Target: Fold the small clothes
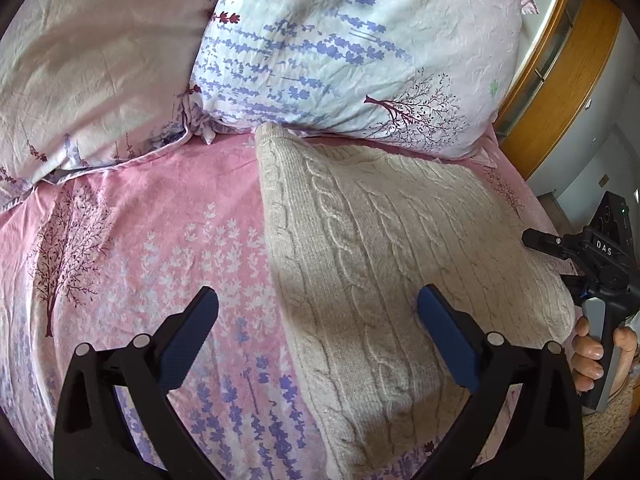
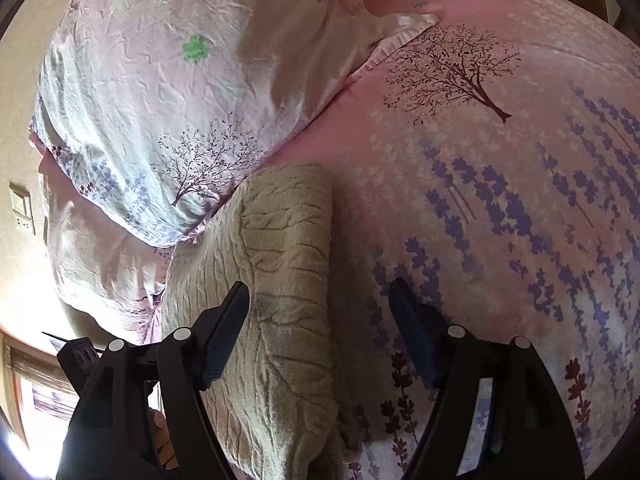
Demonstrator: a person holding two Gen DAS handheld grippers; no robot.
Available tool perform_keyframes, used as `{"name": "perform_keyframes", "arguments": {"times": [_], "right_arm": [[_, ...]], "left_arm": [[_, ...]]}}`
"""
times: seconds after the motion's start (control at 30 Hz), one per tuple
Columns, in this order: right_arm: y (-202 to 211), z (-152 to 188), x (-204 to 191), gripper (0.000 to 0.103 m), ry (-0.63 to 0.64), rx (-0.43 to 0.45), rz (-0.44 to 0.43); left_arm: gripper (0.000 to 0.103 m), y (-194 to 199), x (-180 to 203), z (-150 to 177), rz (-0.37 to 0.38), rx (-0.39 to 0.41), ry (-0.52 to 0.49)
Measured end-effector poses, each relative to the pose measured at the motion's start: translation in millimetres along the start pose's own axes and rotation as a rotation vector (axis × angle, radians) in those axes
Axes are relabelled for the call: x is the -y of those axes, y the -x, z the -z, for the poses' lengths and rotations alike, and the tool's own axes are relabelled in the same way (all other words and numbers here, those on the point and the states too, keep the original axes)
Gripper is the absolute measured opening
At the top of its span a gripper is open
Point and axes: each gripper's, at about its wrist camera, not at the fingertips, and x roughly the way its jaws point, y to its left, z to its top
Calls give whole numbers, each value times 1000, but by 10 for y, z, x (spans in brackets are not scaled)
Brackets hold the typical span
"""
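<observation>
Left wrist view looked steeply down from close above bed sheet (image 1: 132,248), facing toward pillows (image 1: 340,52) — folded knit sweater (image 1: 392,264) right of centre. Right wrist view looked down from sweater's opposite side, equally near. Shared sweater (image 2: 272,280), tree-print pillow (image 2: 168,112), pink sheet (image 2: 500,208).

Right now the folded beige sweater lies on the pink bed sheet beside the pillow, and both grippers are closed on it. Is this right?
Not quite. The sweater does lie folded on the bed sheet beside the pillow, but neither gripper is closed on it. The left gripper and the right gripper both stand open, as each wrist view shows.
</observation>
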Motion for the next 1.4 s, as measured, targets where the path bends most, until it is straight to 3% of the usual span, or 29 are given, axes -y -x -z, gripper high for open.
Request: {"name": "perform_keyframes", "arguments": {"times": [0.1, 0.4, 0.47, 0.5, 0.67, 0.73, 0.83, 0.97, 1.0, 1.07, 1.23, 1.4], "right_arm": [[70, -8, 47, 74, -1, 40, 27], [-79, 39, -12, 74, 32, -37, -64], [-144, 55, -26, 68, 34, -72, -112], [-204, 74, -37, 59, 28, -102, -140], [-281, 111, -81, 54, 51, -111, -161], [-308, 131, -49, 40, 38, -121, -190], [-259, 187, -39, 33, 57, -101, -226], [-155, 244, -177, 31, 98, -45, -232], [-126, 257, -240, 30, 112, -33, -237], [-72, 301, -431, 30, 158, -5, -241], [-200, 493, -996, 29, 298, 1, -251], [-638, 710, -1412, 29, 403, -47, -259]], "left_arm": [[100, -14, 77, -1, -4, 1, -25], [100, -158, 153, -38, 42, -24, -17], [100, -190, 154, -51, 58, -29, -15], [100, -210, 143, -60, 72, -34, -9], [98, -356, 21, -98, 198, -82, 85], [94, -402, -38, -102, 247, -92, 131], [79, -385, -102, -113, 283, -77, 166], [44, -257, -213, -105, 334, -44, 208], [40, -223, -243, -113, 353, -42, 215], [38, -117, -300, -110, 375, -33, 215], [38, 374, -661, -72, 339, 50, 184], [39, 602, -1271, 81, 248, 65, 226]]}}
